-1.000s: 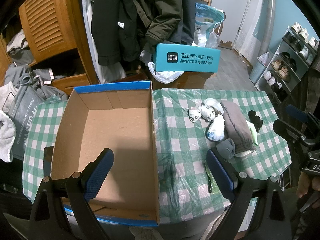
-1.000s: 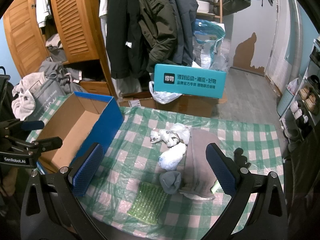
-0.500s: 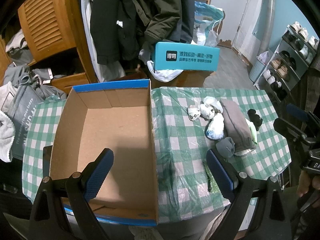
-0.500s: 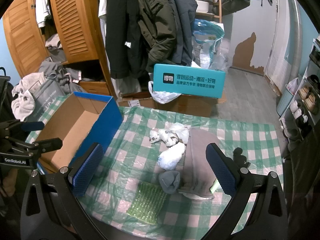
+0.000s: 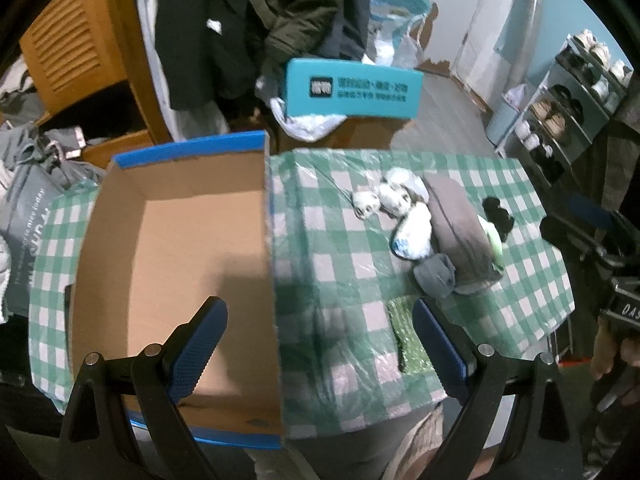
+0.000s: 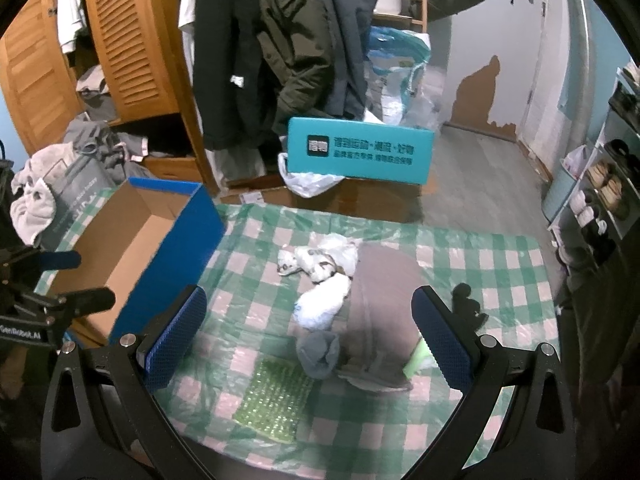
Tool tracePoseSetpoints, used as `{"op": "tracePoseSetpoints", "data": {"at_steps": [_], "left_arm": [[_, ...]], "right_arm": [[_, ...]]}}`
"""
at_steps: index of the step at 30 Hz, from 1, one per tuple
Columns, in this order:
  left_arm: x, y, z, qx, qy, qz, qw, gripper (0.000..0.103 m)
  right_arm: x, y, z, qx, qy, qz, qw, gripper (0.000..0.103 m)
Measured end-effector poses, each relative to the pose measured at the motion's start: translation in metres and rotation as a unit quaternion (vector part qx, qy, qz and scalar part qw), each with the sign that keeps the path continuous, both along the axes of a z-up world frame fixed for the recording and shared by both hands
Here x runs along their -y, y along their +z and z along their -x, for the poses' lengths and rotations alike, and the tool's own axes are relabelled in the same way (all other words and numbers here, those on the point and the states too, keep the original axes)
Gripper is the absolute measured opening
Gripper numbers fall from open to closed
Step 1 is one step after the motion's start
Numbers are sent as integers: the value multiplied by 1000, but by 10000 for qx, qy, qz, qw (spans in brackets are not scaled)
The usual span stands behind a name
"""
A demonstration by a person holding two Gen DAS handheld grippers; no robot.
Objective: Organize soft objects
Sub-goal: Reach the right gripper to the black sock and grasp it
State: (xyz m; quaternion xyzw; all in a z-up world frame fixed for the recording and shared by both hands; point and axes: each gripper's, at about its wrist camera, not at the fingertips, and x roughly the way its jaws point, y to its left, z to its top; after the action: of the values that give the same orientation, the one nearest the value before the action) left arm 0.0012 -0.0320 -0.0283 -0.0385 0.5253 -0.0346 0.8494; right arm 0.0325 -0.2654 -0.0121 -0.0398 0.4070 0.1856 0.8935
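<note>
Left wrist view: the left gripper (image 5: 318,344), fingers spread and empty, had drifted right from the cardboard box (image 5: 176,240) toward socks (image 5: 412,232) at two o'clock; nothing packed yet.

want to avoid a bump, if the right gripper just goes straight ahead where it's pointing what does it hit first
Most likely the soft pile: the open right gripper frames the rolled grey sock and the brown-grey folded cloth on the checked tablecloth. Depth is unclear, but nothing shows in between.
</note>
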Motion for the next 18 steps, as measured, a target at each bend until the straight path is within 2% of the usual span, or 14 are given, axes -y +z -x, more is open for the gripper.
{"op": "tracePoseSetpoints", "data": {"at_steps": [8, 18], "left_arm": [[29, -25, -7, -410, -254, -58, 9988, 95], [61, -58, -20, -907, -431, -73, 9949, 95]], "right_arm": [[22, -11, -5, -116, -276, 99, 9995, 101], [57, -36, -18, -464, -611, 161, 9969, 101]]}}
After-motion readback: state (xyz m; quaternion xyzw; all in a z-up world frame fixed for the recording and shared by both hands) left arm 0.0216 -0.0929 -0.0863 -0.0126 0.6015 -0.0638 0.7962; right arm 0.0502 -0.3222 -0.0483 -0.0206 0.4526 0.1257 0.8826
